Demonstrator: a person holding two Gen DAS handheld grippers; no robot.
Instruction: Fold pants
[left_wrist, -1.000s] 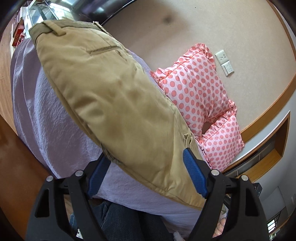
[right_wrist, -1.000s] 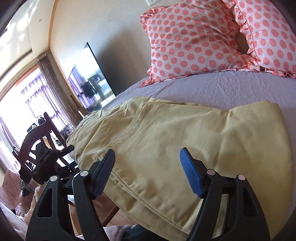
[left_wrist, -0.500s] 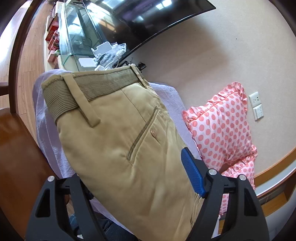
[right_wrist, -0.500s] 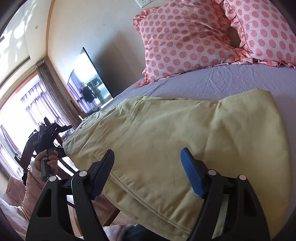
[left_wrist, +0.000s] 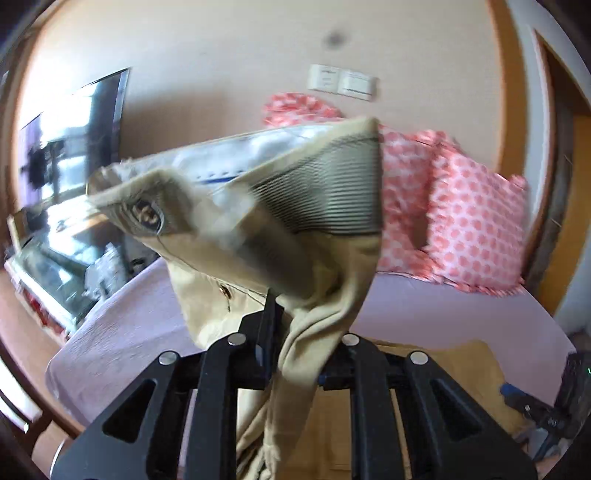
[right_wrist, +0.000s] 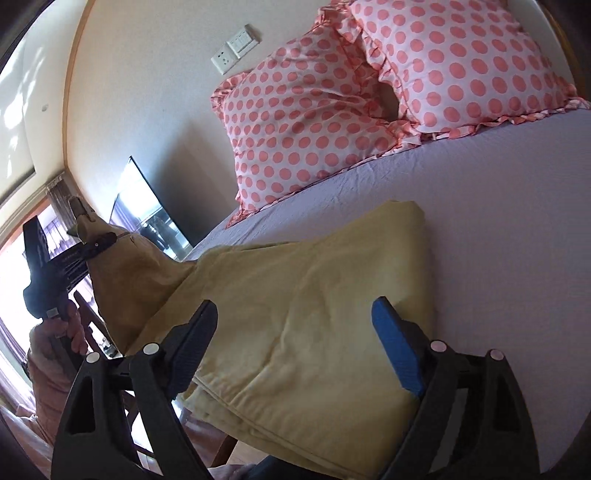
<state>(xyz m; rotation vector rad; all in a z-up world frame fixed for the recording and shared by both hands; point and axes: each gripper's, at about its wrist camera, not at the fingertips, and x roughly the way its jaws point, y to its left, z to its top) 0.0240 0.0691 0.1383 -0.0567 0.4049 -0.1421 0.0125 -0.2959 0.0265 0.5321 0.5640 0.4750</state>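
- The left gripper (left_wrist: 295, 354) is clamped tight on the khaki cotton pants (left_wrist: 258, 236), pinching them at the waist end. The fabric bunches between the jaws and drapes down over the black frame.
- That raised end flops open toward the left wrist camera, so you can see the ribbed elastic waistband (left_wrist: 332, 192), the white lining inside and a round metal button (left_wrist: 147, 218). It's pretty blurry, so finer detail is hard to make out.
- From the right wrist view, the same left gripper (right_wrist: 94, 245) shows up at far left, held in the person's hand (right_wrist: 64, 332), with the waist end of the pants (right_wrist: 295, 314) pulled up off the bed edge into a peak.
- The rest of the pants lies flat in layers on the lavender bed sheet (right_wrist: 498, 229), near the front edge of the bed.
- The right gripper (right_wrist: 295, 339) is spread wide open, holding nothing. It hovers just over the flat part of the pants, with a finger on either side of the cloth in the frame.
- Two pink polka-dot ruffled pillows (right_wrist: 314, 122) lean on the beige wall (right_wrist: 147, 92) at the head of the bed, well apart from the pants.
- No containers anywhere that I can spot.
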